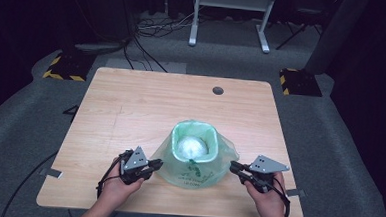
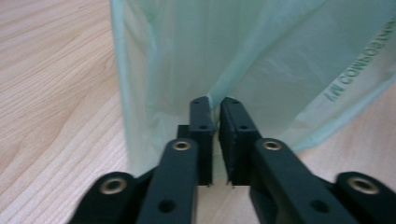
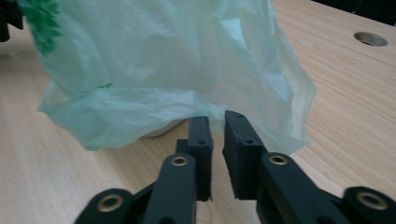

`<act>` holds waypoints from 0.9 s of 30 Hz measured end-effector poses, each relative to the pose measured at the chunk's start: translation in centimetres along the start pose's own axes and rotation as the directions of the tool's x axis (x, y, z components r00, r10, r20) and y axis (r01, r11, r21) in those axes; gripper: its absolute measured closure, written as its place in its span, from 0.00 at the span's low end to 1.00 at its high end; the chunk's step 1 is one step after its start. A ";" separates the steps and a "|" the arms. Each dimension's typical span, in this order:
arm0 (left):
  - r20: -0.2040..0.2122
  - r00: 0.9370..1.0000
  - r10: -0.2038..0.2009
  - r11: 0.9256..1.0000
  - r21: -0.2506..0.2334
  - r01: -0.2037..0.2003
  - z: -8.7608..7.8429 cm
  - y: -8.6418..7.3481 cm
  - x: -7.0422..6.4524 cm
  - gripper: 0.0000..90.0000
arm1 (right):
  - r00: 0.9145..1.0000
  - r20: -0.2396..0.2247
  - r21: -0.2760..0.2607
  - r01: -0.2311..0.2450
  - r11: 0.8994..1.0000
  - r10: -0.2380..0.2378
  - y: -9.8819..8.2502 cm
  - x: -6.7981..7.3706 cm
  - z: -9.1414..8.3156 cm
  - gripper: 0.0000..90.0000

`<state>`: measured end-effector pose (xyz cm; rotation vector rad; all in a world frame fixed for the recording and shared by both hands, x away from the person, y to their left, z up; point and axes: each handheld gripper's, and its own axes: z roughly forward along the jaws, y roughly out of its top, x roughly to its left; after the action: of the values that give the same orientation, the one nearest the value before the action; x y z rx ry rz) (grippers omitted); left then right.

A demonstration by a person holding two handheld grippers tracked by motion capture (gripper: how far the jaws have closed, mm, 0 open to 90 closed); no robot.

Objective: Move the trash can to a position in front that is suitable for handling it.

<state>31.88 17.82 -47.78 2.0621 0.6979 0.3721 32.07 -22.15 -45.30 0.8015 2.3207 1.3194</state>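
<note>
Both jaw pairs nearly closed, left gripper [image 2: 215,105] and right gripper [image 3: 217,120] each pinching thin translucent green plastic bag [image 1: 194,161] at opposite sides, bag lining small bin near front of light wooden table [image 1: 131,100]

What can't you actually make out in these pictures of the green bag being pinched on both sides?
- The container under the green bag: the film covers its walls in the high view.
- The white lump inside: too small and washed out in the high view to identify.
- The bag's printed lettering: cut off by the left gripper view's right edge.
- The pale thing under the bag in the right gripper view: mostly hidden by film.
</note>
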 end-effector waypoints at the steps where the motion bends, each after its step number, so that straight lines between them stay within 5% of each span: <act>1: 0.006 1.000 -0.003 1.000 -0.002 0.003 -0.2 0.1 -0.1 0.98 | 1.000 -0.011 0.001 0.001 1.000 -0.001 0.1 0.1 -0.1 0.95; 14: 0.046 0.999 -0.021 0.999 -0.040 0.023 -4.1 2.4 -1.6 1.00 | 0.999 -0.013 -0.013 0.052 0.999 -0.052 2.0 1.5 -2.4 1.00; 27: -0.007 1.000 0.026 0.984 -0.175 -0.026 -7.5 5.4 -1.3 1.00 | 0.994 0.027 -0.099 0.111 0.989 -0.108 4.9 1.6 -4.9 1.00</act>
<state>28.87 19.65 -39.12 1.9055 0.6189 0.4375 29.57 -22.38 -38.60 0.6444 2.2281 1.3601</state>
